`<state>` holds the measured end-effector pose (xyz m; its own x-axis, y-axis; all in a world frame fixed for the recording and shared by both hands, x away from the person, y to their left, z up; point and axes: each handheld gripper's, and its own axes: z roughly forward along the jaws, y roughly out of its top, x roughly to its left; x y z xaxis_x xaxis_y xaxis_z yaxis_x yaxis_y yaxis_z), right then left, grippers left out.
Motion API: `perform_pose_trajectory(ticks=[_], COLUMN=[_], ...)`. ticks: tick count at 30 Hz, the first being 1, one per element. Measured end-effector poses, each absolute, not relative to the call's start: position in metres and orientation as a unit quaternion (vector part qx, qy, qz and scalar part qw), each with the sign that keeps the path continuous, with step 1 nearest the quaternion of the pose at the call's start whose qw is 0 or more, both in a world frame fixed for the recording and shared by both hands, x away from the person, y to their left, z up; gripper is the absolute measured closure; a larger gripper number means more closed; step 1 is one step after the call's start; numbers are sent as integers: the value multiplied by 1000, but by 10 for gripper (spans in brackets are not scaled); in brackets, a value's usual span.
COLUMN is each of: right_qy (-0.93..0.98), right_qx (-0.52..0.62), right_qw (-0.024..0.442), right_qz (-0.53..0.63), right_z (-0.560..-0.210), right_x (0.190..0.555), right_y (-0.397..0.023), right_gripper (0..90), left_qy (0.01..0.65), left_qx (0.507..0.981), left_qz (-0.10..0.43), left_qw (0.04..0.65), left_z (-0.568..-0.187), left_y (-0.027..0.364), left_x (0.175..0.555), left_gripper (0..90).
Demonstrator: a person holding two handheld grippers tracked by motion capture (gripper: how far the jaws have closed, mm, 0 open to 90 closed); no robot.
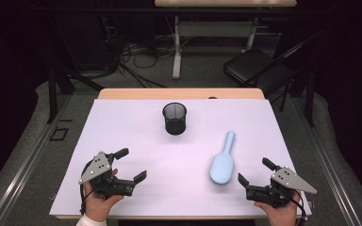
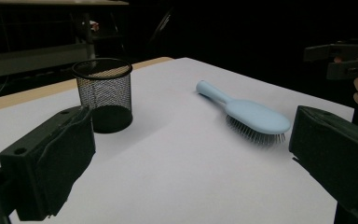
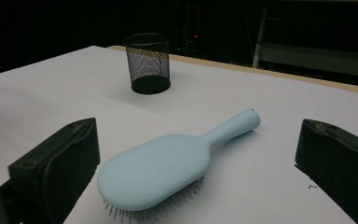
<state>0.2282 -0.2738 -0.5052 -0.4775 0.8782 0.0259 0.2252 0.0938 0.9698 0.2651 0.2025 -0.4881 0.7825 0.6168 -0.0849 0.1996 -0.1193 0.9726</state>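
Left gripper (image 1: 132, 165): held low at near left, jaws spread wide, nothing between them. Right gripper (image 1: 256, 172): near right, jaws likewise wide apart, empty. Both hands grip from below.

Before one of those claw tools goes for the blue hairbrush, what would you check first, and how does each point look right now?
1. Right gripper jaws open: ok.
2. Left gripper jaws open, holding nothing: ok.
3. Hairbrush lies bristles down, nothing on top of it: ok.
4. Handle free to grasp, pointing away from the person: ok.
5. Mesh cup upright, apart from the brush: ok.
6. Cup empty inside: ok, the high view shows only its dark bottom.
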Motion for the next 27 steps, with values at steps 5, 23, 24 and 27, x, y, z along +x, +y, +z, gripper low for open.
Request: perform_pose_trajectory(ticks=[5,23,24,27], right_qy=[674,682,682,680], right_qx=[413,429,436,441], right_qw=[302,285,282,282], right_qz=[533,519,515,513], right_z=[-506,-509,-508,-508], right_x=[230,238,238,239], right_y=[-274,-279,-280,-281], right_gripper=[0,0,0,20], left_qy=[282,293,293,295], left_qx=[730,731,731,729], left_qz=[175,174,173,167], left_qw=[598,591,591,595], left_z=[-488,-492,-492,-493], left_y=[204,205,205,205], left_x=[264,264,264,265], left_gripper=[5,5,5,5])
